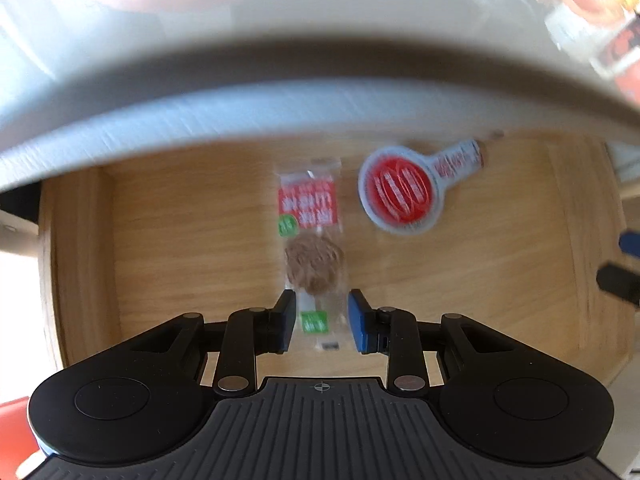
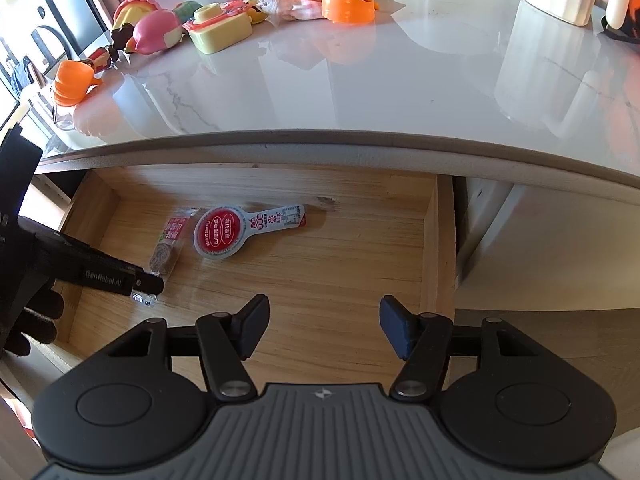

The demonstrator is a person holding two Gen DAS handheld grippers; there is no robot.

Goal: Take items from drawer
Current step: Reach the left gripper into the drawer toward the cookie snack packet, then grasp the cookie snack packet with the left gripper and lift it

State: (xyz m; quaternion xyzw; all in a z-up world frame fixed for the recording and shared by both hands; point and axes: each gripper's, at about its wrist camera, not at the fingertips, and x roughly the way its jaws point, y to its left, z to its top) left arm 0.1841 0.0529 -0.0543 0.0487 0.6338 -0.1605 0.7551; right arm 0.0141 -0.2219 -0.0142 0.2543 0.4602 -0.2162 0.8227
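The left gripper [image 1: 320,320], marked "GenRobot.AI", straddles a snack packet [image 1: 312,240] without pinching it. Beside it in the drawer [image 2: 430,240] lies a red-lidded sachet [image 2: 240,228]. The right gripper [image 2: 320,328] hangs wide, empty.

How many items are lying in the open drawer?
2. A clear snack packet lies at the left, its near end between the left tongs; the round red-lidded cup lies just beside it. Corners may hide more.

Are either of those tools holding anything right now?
No. The left tool straddles the snack packet's near end, jaws still apart; the right tool is open and empty.
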